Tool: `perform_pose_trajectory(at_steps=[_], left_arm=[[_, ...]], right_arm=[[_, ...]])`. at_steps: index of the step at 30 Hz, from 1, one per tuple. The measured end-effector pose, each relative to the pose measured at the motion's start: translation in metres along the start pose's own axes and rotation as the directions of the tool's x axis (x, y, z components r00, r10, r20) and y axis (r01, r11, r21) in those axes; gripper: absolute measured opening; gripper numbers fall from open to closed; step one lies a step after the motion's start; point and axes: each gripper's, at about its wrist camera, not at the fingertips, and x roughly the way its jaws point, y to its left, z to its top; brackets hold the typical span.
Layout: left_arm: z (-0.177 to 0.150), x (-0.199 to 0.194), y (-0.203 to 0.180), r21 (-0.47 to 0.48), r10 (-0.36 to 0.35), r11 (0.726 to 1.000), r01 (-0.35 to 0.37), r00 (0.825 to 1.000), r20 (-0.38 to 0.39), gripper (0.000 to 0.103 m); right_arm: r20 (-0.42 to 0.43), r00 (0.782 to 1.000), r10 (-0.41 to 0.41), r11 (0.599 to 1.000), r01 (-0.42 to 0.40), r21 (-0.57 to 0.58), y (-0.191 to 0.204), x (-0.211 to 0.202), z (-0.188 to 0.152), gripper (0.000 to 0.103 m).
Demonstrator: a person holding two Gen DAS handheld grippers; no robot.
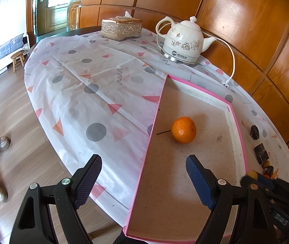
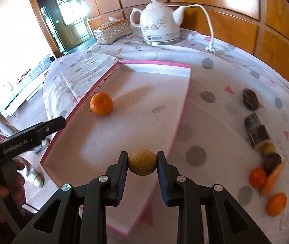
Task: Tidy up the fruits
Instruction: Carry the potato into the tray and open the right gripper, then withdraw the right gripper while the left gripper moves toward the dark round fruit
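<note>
1. The step in hand looks like a carry — the right tongs [image 2: 142, 163] are clamped on a small yellow-green fruit [image 2: 142, 162], pads pressing both its sides, held above the near corner of the pink-rimmed tray [image 2: 154, 63].

2. The left tongs [image 1: 144, 181] stand wide apart with nothing between them, hovering over the tray's near left rim; in the right view they show beside the tray's left edge.

3. One orange [image 1: 183, 129] already lies in the tray, toward its left side, well apart from the carried fruit.

4. More pieces wait on the surface [image 1: 95, 85] right of the tray: dark fruits [image 2: 250, 99], a small red-orange one [image 2: 257, 178] and another orange [image 2: 276, 204] — blurred, so their kinds are hard to tell.

5. Judged from this, the task is early: one fruit placed, one in the air, several left.

6. The next move calls for lowering the fruit onto the bare tray floor, clear of the rim and the orange, then parting the pads gently — a round fruit may roll.
</note>
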Motion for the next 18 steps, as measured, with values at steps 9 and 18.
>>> perform_pose_trajectory(at_steps=[9, 18], left_arm=[[-0.001, 0.002, 0.001, 0.007, 0.000, 1.000, 0.000, 1.000, -0.003, 0.085], [-0.001, -0.002, -0.007, 0.031, -0.012, 0.999, 0.012, 1.000, 0.011, 0.085]], right_arm=[[-0.015, 1.000, -0.023, 1.000, 0.023, -0.004, 0.006, 0.026, 0.012, 0.038], [0.034, 0.997, -0.069, 0.997, 0.070, -0.015, 0.008, 0.006, 0.008, 0.043]])
